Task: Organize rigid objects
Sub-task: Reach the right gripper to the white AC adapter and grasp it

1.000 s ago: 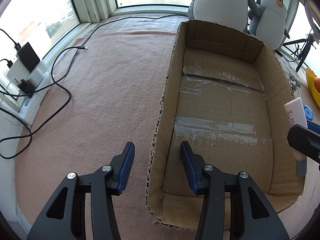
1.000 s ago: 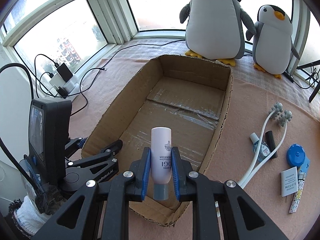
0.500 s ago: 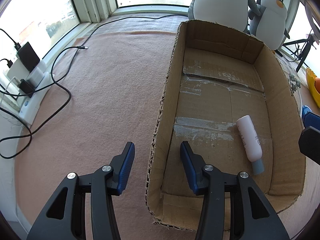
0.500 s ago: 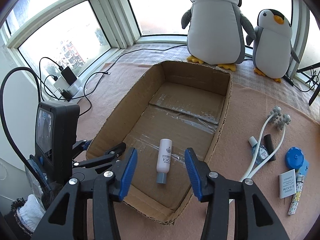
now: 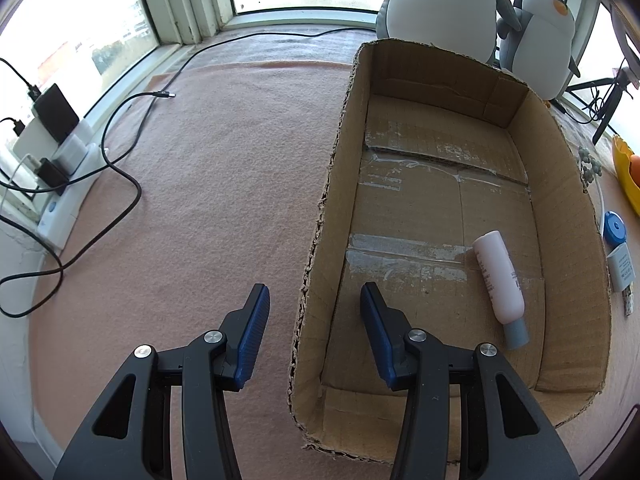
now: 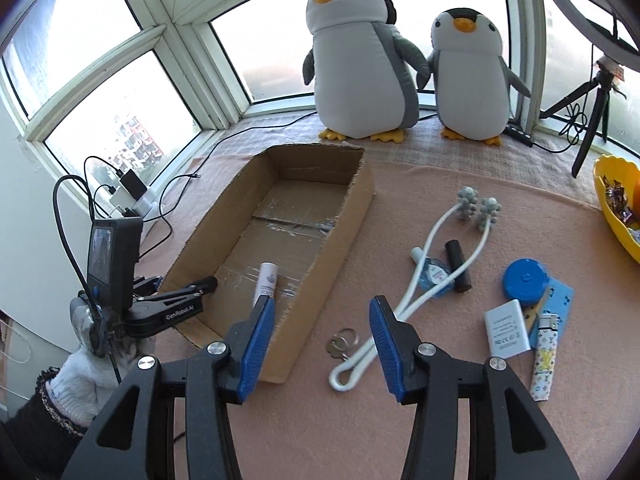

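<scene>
Pink felt is covering the table [image 5: 200,200], which is carrying everything shown. Cardboard box [image 5: 568,208], open-topped and long, is lying on the felt before two plush penguins [image 6: 360,60] that are standing upright at the window.

Left tool [image 5: 314,288] is pointing steeply down at the box's near corner. Its jaws are standing apart and straddling the long left wall, one outside and one inside, and neither blue pad is pressing on the cardboard. A gloved hand [image 6: 88,384] is holding this tool.

Right tool [image 6: 322,300] is hovering over the felt just beside the box's right wall. Its jaws have just been opening and are standing wide, with nothing between them.

Bottle [image 5: 500,280], white with a grey cap, is lying on its side on the box floor near the right wall, cap toward the near end.

Outside the box, to its right, the other items are lying on the felt:
- a white massager [image 6: 440,260]
- a blue disc [image 6: 524,278]
- a white charger [image 6: 506,330]
- a patterned lighter [image 6: 542,360]
- a key ring [image 6: 342,344], just beside the massager's loop
</scene>
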